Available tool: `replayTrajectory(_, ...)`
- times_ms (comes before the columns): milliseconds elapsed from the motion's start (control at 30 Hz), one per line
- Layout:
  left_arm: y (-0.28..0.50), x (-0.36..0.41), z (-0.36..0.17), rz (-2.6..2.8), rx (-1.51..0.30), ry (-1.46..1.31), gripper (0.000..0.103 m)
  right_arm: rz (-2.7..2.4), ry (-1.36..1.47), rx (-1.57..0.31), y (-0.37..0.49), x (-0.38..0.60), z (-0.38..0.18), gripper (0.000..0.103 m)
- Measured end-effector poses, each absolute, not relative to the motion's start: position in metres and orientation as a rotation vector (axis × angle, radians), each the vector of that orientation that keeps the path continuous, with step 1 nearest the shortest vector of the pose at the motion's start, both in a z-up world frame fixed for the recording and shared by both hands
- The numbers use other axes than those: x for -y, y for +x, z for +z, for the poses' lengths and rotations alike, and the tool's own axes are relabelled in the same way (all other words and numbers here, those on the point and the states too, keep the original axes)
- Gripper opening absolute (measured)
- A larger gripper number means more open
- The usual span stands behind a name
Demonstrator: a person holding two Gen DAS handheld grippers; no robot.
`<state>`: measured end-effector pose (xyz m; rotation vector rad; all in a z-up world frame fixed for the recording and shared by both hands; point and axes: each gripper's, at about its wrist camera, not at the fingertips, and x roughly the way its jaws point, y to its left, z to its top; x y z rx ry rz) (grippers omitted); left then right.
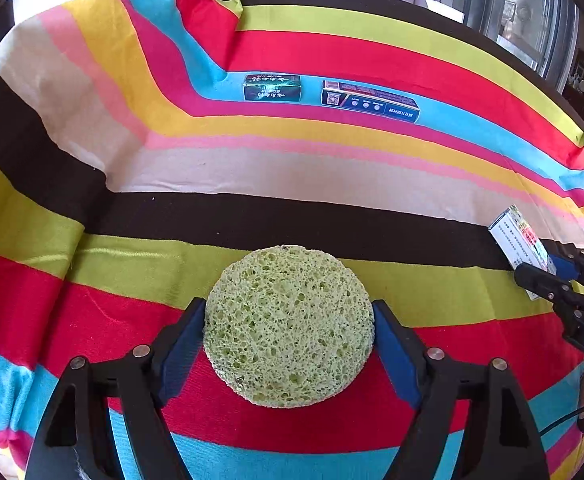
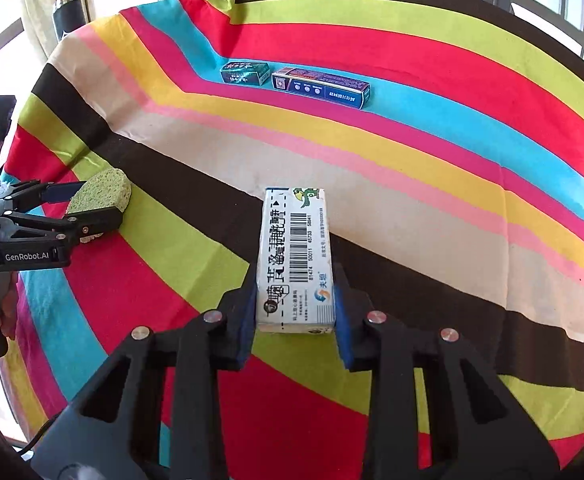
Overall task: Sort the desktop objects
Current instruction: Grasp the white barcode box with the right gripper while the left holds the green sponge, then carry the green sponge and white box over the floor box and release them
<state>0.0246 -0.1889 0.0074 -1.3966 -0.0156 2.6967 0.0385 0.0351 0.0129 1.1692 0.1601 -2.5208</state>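
Note:
My left gripper is shut on a round green sponge, held over the striped cloth; it also shows in the right wrist view. My right gripper is shut on a white medicine box with a barcode. That box shows at the right edge of the left wrist view. A green box and a longer blue box lie side by side on the cloth's blue stripe at the far side; they also show in the right wrist view, green box, blue box.
A striped multicolour cloth covers the table, with a fold at the far left. Windows run behind the table's far edge. A dark bottle stands off the far left corner.

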Motion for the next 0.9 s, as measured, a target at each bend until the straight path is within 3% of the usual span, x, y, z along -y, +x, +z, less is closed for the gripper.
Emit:
replayTrajectory(300,0.068,0.209,0.024,2.762,0.084,-1.368,0.08,-2.514,1.119,-0.07,0.08,-0.029,0.031,0.036)
replayTrajectory(900,0.145,0.287,0.01,2.872,0.229,-1.427,0.08,-2.294,1.067,-0.137,0.131,0.054,0.028,0.036)
